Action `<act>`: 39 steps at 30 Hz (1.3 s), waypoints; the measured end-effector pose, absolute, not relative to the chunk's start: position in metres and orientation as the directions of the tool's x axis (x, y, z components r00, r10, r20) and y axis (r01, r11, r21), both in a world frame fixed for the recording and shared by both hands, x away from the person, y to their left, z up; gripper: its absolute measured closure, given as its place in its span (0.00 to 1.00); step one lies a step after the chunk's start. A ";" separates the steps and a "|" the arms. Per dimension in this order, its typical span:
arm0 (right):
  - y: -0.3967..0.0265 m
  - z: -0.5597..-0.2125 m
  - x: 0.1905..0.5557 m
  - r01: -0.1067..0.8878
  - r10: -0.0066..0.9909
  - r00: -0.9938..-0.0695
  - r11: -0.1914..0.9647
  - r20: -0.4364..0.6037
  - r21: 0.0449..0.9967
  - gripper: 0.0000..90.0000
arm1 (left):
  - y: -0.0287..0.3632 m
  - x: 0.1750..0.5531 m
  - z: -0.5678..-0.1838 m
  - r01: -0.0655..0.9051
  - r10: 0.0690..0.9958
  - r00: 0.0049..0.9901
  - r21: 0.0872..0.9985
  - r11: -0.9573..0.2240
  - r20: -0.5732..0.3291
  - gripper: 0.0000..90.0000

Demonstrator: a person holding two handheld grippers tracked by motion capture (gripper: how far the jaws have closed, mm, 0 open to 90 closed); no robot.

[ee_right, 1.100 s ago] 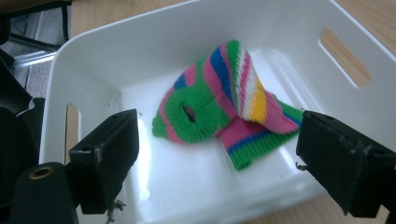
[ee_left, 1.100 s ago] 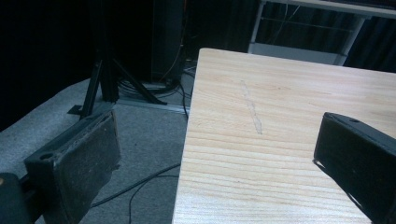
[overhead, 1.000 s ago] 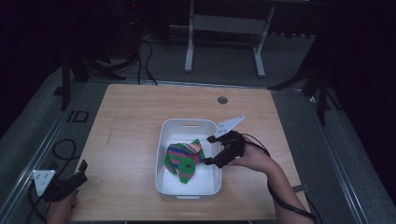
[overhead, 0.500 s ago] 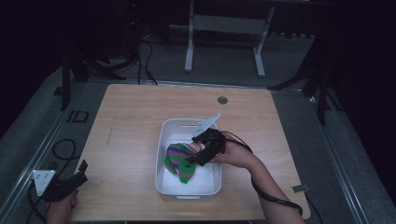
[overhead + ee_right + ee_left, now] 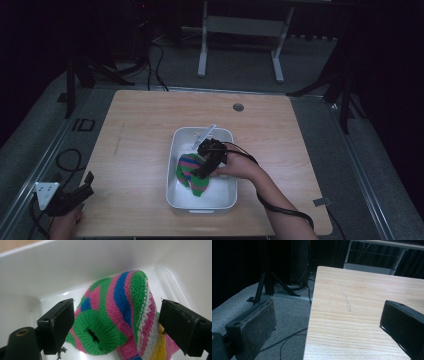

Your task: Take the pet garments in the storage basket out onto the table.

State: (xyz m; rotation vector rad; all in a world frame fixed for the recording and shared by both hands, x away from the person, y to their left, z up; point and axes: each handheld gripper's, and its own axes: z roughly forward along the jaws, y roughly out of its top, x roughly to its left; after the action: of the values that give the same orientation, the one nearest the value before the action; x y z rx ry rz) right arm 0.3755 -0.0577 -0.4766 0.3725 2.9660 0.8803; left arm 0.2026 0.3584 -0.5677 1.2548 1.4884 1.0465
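Right gripper (image 5: 202,172) moved down into tub (image 5: 175,192), fingers spread astride striped sock (image 5: 120,317) (left gripper (image 5: 75,192) unmoved, fingers spread).

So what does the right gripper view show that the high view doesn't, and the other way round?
Right gripper view alone: the striped knit piece's ribbed green cuff opening and stitches up close, between the wide-apart jaws of the right gripper. High view alone: the whole wooden table, the left gripper at its near left corner, and the floor stands behind. Both: the white bin holding the knit piece, with the right gripper inside it.
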 end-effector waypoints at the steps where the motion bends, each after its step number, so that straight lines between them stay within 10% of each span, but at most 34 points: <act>1: -0.054 -0.479 0.376 0.217 0.237 -0.971 0.822 0.029 0.527 0.14 | 0.358 0.203 -0.568 0.230 0.990 -0.082 0.965 0.127 -0.111 0.01; 16: -0.025 -0.508 0.369 0.189 0.222 -0.974 0.904 -0.044 0.383 0.21 | 0.359 0.202 -0.568 0.230 0.990 -0.080 0.965 0.129 -0.114 0.01; 22: -0.027 -0.504 0.367 0.163 0.204 -0.976 0.910 -0.070 0.382 0.77 | 0.359 0.202 -0.568 0.231 0.990 -0.081 0.964 0.130 -0.115 0.01; 39: -0.066 -0.424 0.364 0.142 0.244 -0.964 0.815 -0.110 0.562 0.81 | 0.359 0.202 -0.568 0.231 0.990 -0.083 0.964 0.130 -0.114 0.01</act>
State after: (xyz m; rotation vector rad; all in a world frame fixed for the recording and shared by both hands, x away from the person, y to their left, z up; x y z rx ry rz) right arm 0.3638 -0.0663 -0.4242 0.3025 2.8224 0.8536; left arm 0.2025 0.3589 -0.5677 1.2529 1.4906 1.0443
